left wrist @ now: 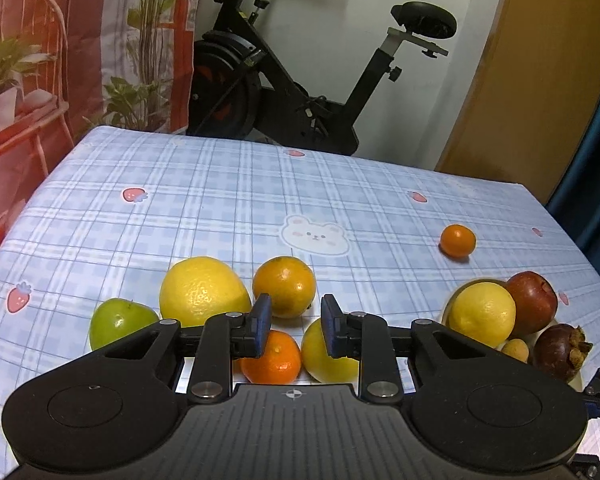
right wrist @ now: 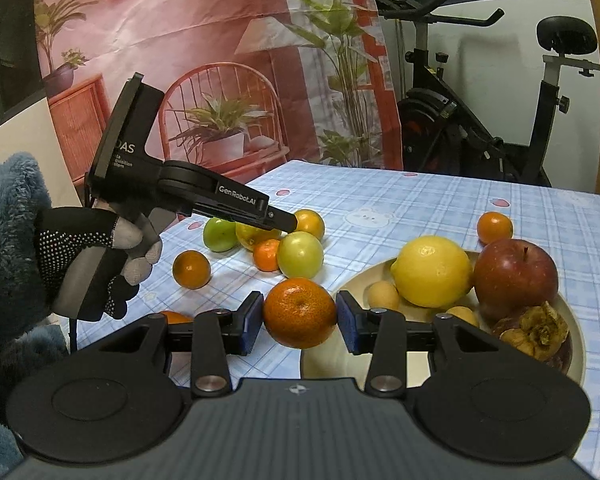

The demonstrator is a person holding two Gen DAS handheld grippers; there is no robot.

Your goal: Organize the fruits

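Your right gripper had its fingers clamped on a tangerine, pads pressing its left and right flanks at about the widest part. It hung just above the counter, at the near-left edge of the cream plate.

That fruit probably handled as light and slightly springy: loose, pebbled peel over soft flesh. A hard squeeze could bruise it or split the skin. The peel looked matte enough to grip well, but a round fruit can roll out if you pinch off-centre, so the hold across the middle was the sound one.

The plate already carried a lemon, a red apple, a mangosteen and some small tan fruits. The free spot looked to be the near-left part of the plate.

Your left gripper was clenched to its narrowest with nothing between the fingers. It sat over the loose cluster: green apple, big yellow citrus and an orange.

In the right wrist view, "GenRobot.AI" read clearly on the left gripper's side. Above it were the letters "DAS", with the start possibly cut off. The smaller lines beneath were too fine to read.
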